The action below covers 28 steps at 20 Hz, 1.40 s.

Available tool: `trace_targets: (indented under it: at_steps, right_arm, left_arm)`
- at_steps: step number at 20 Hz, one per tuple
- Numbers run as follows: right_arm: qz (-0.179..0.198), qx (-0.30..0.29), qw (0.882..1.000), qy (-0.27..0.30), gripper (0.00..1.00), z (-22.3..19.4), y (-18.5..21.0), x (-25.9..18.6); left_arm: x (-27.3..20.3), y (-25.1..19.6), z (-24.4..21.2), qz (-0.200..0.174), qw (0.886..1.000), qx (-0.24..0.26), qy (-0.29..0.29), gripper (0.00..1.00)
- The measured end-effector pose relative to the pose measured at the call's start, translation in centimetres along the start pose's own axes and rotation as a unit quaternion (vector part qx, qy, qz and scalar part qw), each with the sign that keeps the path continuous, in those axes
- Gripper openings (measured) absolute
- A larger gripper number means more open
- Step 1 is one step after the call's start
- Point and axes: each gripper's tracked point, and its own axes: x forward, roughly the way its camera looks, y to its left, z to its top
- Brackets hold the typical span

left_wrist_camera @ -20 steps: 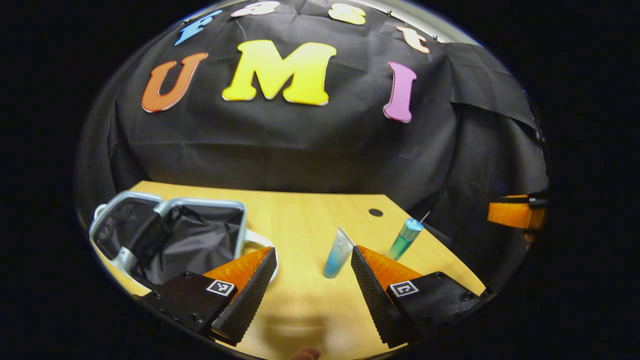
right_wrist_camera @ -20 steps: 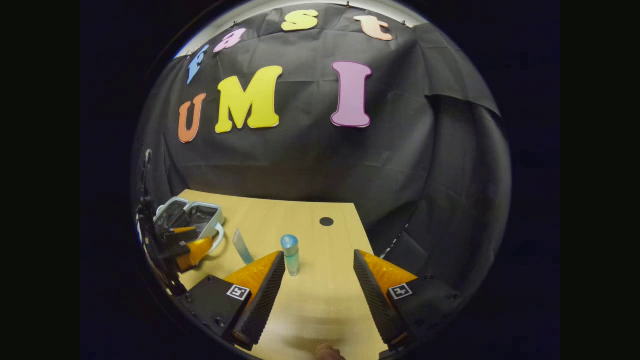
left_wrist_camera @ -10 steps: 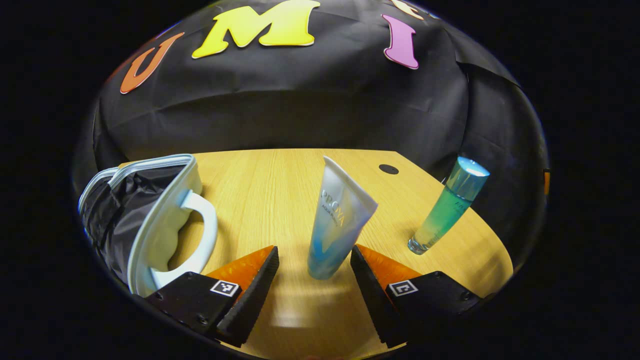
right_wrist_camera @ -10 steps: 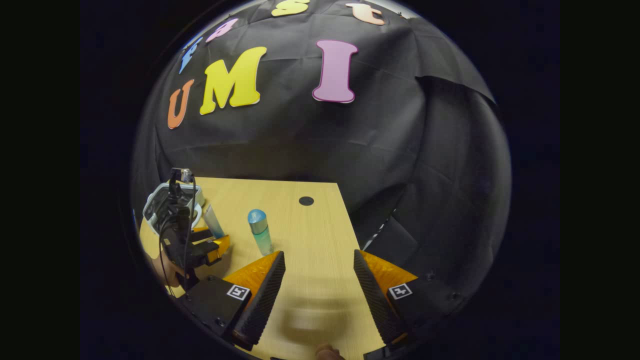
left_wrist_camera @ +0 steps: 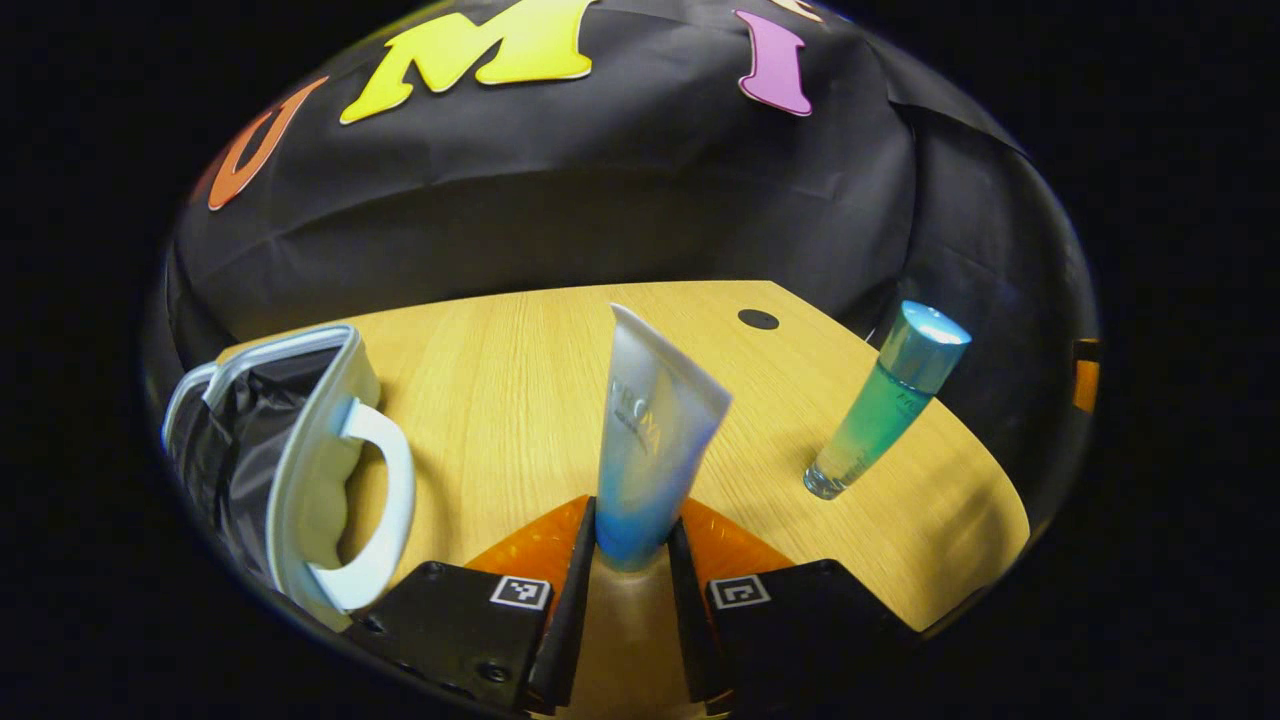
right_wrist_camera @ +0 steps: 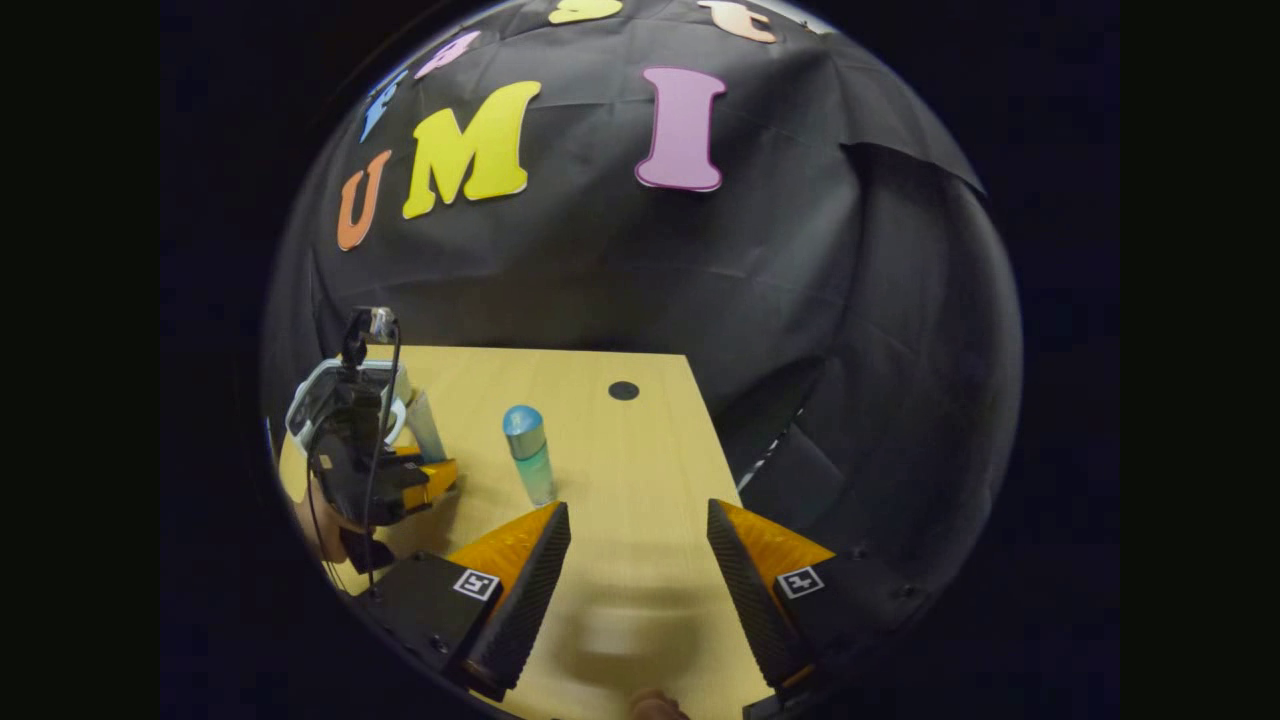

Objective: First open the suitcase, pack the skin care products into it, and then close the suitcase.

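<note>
Tightly clenched, the left gripper (left_wrist_camera: 632, 540) grasps the lower end of a pale blue tube (left_wrist_camera: 650, 440) standing upright on the wooden table (left_wrist_camera: 520, 360). Nearby to its right stands a teal bottle (left_wrist_camera: 885, 400), and to its left the open suitcase (left_wrist_camera: 300, 450), apparently lined in black. Farther off, the right gripper (right_wrist_camera: 638, 545) hovers over the table with jaws spread and nothing between them.

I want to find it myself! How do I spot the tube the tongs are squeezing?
Look at the wooden table, right of the open suitcase. The tube stands upright on its cap between the left tongs. Unlike the round green bottle beside it, it is pale and flat-topped, fading to blue below.
</note>
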Motion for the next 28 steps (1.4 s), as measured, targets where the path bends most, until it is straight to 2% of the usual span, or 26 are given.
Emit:
trace_targets:
  at_steps: [5,6,7,10,12,15,18,20,21,22,24,28]
  right_arm:
    - [0.024,-0.007,1.000,-0.001,0.82,-0.4,3.9,2.8]
    - [0.030,-0.007,1.000,0.001,0.82,-0.6,4.7,3.6]
    - [0.036,-0.006,0.999,-0.001,0.82,-0.8,5.5,4.3]
    - [0.037,-0.007,0.999,-0.001,0.82,-1.6,7.8,7.7]
    - [0.039,-0.011,0.999,-0.001,0.82,-2.1,9.3,9.9]
    - [0.034,-0.002,0.999,0.009,0.76,-2.8,10.6,12.9]
    - [0.023,-0.006,1.000,-0.004,0.63,-2.5,11.0,14.2]
    - [0.025,-0.008,1.000,-0.005,0.59,-2.5,11.7,14.7]
    - [0.017,-0.010,1.000,-0.006,0.55,-2.4,11.4,15.0]
    - [0.018,-0.001,1.000,-0.009,0.43,-2.3,11.6,14.7]
    - [0.018,0.004,1.000,-0.008,0.37,-2.4,11.7,15.1]
    - [0.036,0.007,0.999,-0.008,0.36,-1.7,13.1,11.6]
  left_arm:
    - [-5.0,0.3,1.6,-0.010,1.000,-0.003,-0.013,0.41]
    - [-6.0,0.3,1.6,-0.011,1.000,-0.008,-0.012,0.48]
    - [-7.3,0.4,1.6,-0.013,1.000,-0.010,-0.012,0.41]
    - [-11.6,1.7,1.6,-0.001,1.000,-0.002,-0.012,0.41]
    - [-14.6,2.5,1.2,0.004,1.000,-0.014,-0.010,0.41]
    - [-18.1,5.1,0.2,0.025,0.999,-0.037,-0.002,0.40]
    - [-20.6,8.2,-0.8,0.057,0.996,-0.064,0.000,0.40]
    - [-21.9,10.0,-1.2,0.076,0.994,-0.075,0.000,0.40]
    - [-22.2,11.2,-1.2,0.085,0.993,-0.078,-0.001,0.41]
    - [-22.6,12.4,-1.2,0.096,0.992,-0.078,0.000,0.40]
    - [-23.1,15.0,-1.0,0.115,0.990,-0.085,-0.002,0.41]
    - [-22.3,20.7,-1.2,0.144,0.985,-0.097,0.024,0.40]
